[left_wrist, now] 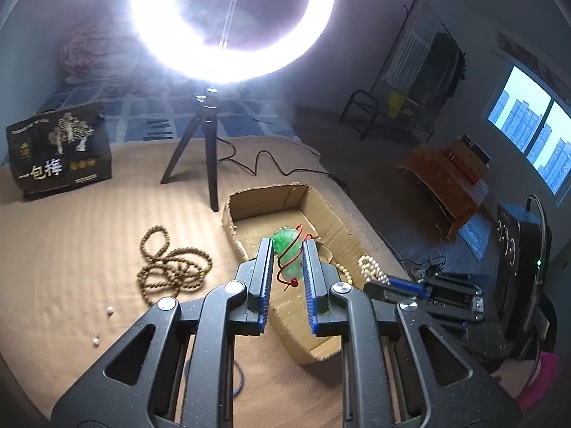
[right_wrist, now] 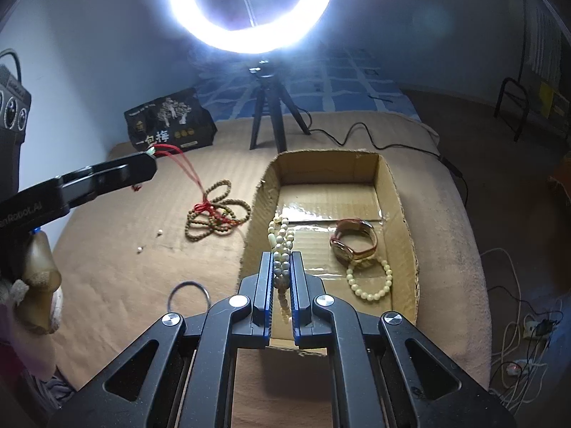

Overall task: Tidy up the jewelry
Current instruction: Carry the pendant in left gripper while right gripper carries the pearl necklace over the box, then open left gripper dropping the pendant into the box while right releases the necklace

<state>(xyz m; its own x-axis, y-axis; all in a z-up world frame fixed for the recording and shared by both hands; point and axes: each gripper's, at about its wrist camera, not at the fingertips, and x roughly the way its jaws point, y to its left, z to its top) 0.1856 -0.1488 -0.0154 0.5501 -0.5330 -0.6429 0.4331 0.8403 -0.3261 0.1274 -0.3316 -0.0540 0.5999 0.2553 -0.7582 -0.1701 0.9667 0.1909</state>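
My left gripper is shut on a green jade pendant with a red cord, held over the cardboard box. In the right wrist view the left gripper is at the left, its red cord hanging down. My right gripper is shut on a cream bead necklace, held over the box. Inside the box lie a gold watch and a cream bead bracelet. A brown bead necklace lies on the bed left of the box, also in the right wrist view.
A ring light on a tripod stands behind the box, its cable trailing right. A dark snack bag is at the back left. Two small loose beads and a dark ring lie on the tan bedcover.
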